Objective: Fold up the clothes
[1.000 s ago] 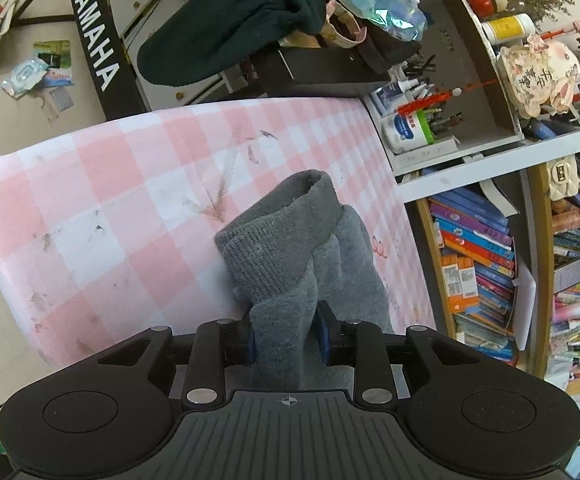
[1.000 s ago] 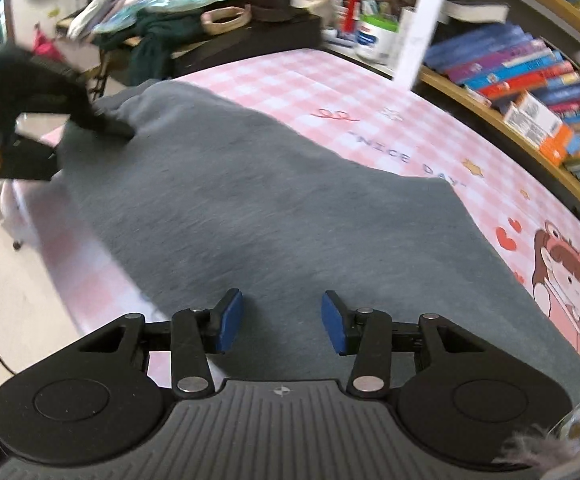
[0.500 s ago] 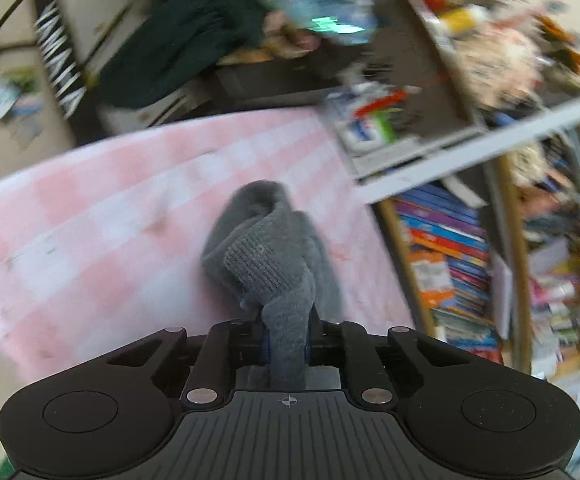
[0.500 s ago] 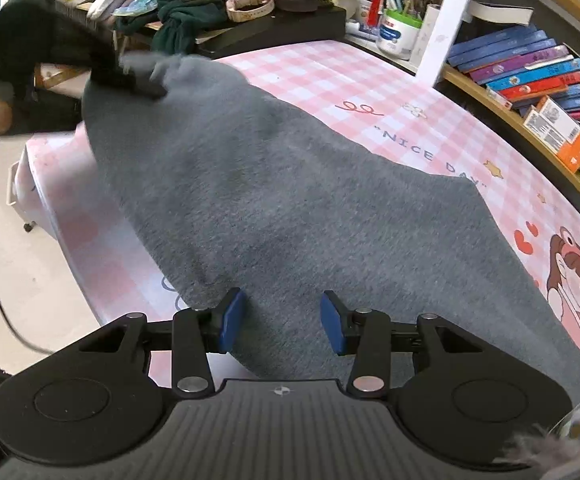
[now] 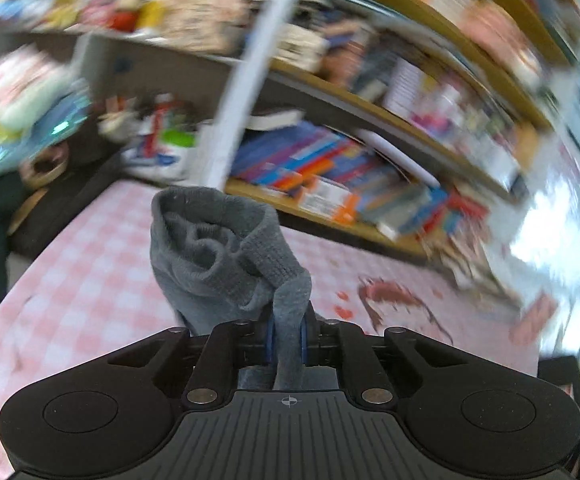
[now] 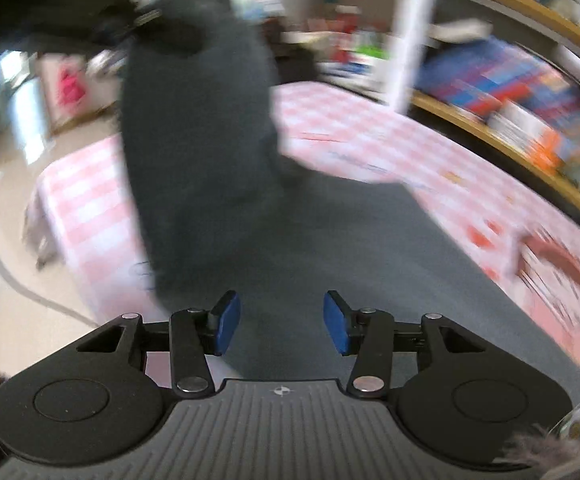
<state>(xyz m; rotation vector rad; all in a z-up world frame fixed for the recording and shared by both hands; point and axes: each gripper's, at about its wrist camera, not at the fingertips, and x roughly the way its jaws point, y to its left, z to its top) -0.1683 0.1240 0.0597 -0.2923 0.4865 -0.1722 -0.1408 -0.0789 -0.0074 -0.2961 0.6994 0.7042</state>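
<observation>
Soft floppy grey garment (image 5: 226, 264), left gripper (image 5: 286, 340) pinching its ribbed cuff, right gripper (image 6: 277, 322) open above it; I'd grab edges.

Lifted grey garment (image 6: 198, 128) blocking left, bookshelf (image 6: 510, 120) walling right

The left gripper (image 5: 286, 338) has a matte black body with a ribbed grey-black plate bearing a small crosshair mark, two round domed discs at its sides, and silver rivets on the black linkage bars. The right gripper (image 6: 282, 322) is built the same; its fingers (image 6: 226, 322) end in flat blue pads, mounted on black arms with silver pivot screws.
</observation>
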